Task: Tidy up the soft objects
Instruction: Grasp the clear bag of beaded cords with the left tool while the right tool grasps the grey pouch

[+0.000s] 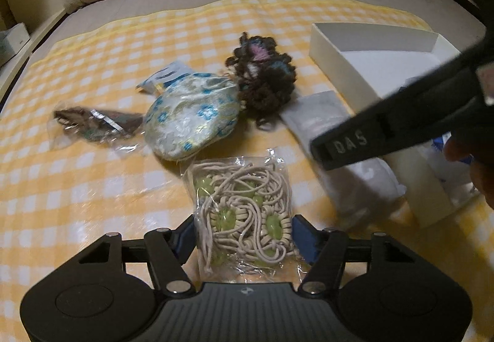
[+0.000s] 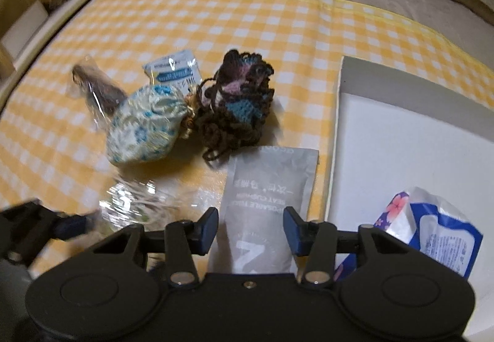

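My left gripper (image 1: 244,238) is half open around the bag of cords (image 1: 244,215), my right gripper (image 2: 250,226) half open around the grey packet (image 2: 268,206), box (image 2: 401,141) beside; slippery plastic could slide out

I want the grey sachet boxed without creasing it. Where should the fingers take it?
Take the grey sachet across its narrow width at the near end, from above. It lies flat and long beside the box, and the right gripper already straddles it there.
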A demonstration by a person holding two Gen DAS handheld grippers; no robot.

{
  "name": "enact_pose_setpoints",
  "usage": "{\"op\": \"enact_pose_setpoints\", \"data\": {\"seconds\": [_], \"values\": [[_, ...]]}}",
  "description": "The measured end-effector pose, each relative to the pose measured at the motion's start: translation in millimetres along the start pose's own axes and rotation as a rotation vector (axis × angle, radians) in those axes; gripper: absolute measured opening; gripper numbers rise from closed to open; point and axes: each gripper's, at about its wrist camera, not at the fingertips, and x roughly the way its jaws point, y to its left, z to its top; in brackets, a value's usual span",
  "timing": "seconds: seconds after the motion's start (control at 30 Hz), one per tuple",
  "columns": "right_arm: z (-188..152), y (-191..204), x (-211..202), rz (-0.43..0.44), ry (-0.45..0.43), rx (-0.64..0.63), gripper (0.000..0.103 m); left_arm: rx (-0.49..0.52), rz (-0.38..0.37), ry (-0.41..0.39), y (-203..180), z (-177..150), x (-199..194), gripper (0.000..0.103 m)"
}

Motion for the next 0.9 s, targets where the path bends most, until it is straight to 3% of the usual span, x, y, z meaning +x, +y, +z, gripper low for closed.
{"op": "enact_pose_setpoints", "data": {"seconds": [0.17, 0.43, 0.5, 0.67, 0.8, 0.87, 0.9], "values": [[-4.3, 10.6, 3.5, -0.021, -0.005, -0.11, 0.041, -0.03, 0.014, 0.005, 19.9, -9.5, -7.0, 0.064], [-22.5, 37.7, -6.3, 0.136, 0.011, -0.281, 0.04, -0.078, 0.03, 0.019, 45.5, -14.7, -14.9, 0.063], [-26.7, 42.3, -9.1, 0.135, 0.009, -0.304, 0.043, -0.085, 0.034, 0.02, 48.0, -15.7, -15.6, 0.063], [-30.8, 42.5, -7.2, 0.095, 0.017, -0.294, 0.052, -0.071, 0.036, 0.026, 46.8, -18.2, -15.4, 0.063], [-31.2, 38.8, -0.7, 0.085, 0.051, -0.258, 0.068, -0.063, 0.031, 0.027, 45.5, -20.7, -16.9, 0.059], [-35.4, 35.7, 3.2, 0.103, 0.07, -0.253, 0.064, -0.067, 0.025, 0.026, 46.9, -21.9, -18.2, 0.055], [-35.4, 35.6, 2.1, 0.118, 0.068, -0.257, 0.057, -0.071, 0.023, 0.023, 47.3, -22.3, -19.8, 0.055]]}}
